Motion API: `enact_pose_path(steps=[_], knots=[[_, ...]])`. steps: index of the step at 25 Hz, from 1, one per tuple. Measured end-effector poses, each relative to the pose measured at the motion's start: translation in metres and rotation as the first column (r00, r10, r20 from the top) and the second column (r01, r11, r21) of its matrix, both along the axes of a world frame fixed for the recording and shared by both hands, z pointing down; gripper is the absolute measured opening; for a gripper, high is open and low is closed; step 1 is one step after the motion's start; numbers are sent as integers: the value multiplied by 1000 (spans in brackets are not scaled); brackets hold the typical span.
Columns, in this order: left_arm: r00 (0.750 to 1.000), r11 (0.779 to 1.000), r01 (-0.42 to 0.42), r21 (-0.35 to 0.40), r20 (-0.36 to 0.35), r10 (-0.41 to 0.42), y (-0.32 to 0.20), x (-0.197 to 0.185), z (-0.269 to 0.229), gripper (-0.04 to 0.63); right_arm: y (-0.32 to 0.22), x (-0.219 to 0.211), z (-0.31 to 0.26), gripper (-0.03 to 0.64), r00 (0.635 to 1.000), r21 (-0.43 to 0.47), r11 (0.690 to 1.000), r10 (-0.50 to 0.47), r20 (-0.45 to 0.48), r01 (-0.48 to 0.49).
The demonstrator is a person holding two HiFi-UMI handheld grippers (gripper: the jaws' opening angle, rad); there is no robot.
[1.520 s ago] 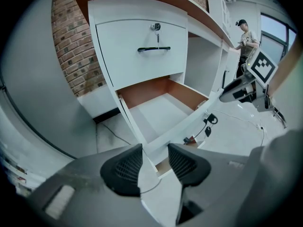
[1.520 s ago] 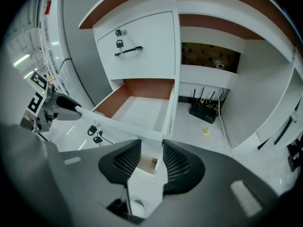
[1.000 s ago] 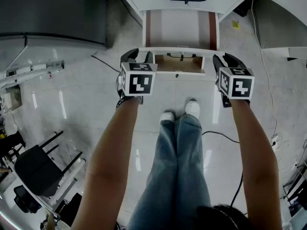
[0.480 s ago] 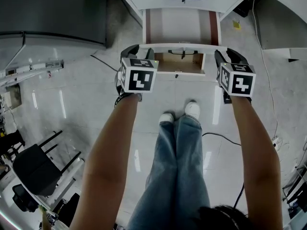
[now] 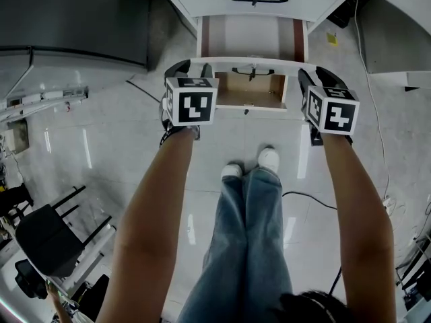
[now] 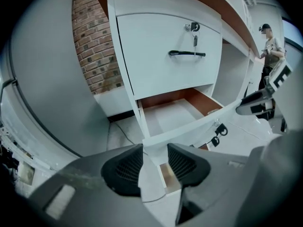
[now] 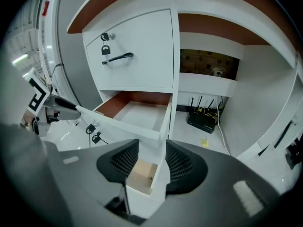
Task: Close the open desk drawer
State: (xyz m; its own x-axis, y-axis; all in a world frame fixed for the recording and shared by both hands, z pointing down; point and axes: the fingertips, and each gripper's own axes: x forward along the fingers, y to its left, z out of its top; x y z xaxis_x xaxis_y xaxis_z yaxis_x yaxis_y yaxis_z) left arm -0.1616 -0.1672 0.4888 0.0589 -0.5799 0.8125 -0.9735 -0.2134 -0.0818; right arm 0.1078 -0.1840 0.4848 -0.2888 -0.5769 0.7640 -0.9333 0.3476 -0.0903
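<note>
Upper centre: my left gripper (image 5: pixel 190 70) and right gripper (image 5: pixel 316 73), both unclenched, straddle the front corners of the drawer (image 5: pixel 269 62); the right jaws have just been widening.

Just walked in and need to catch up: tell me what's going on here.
A person holds a gripper in each hand at a white desk pedestal. Its middle drawer is pulled well out, with a wood-lined drawer open below. The left gripper and right gripper sit at that middle drawer's front corners, jaws apart; the right's have just been opening. Neither is closed yet.
</note>
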Motion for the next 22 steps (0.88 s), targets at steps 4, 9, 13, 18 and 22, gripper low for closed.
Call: enact_pose_path(steps=[4,9,13,18,22], knots=[[1000,1000,20,-2,-5,-20,-8,-1,0,170,-8,-2,0,181,1000,8,1000,-2,-11,2],[1000,1000,8,4,-4,-8,-17,0,0,170,-18,-1,0,182,1000,13,1000,13,-13,-13],[1000,1000,1,9,1,-1,-26,-1,0,170,-27,0,1,186,1000,6,1000,17,-19,-17],[1000,1000,-3,16,2,3,-38,-1,0,170,-39,1,0,196,999,14,1000,20,-28,-20],[1000,1000,1,27,-2,-1,-50,-2,-1,180,-50,1,0,198,999,28,999,34,-28,-34]])
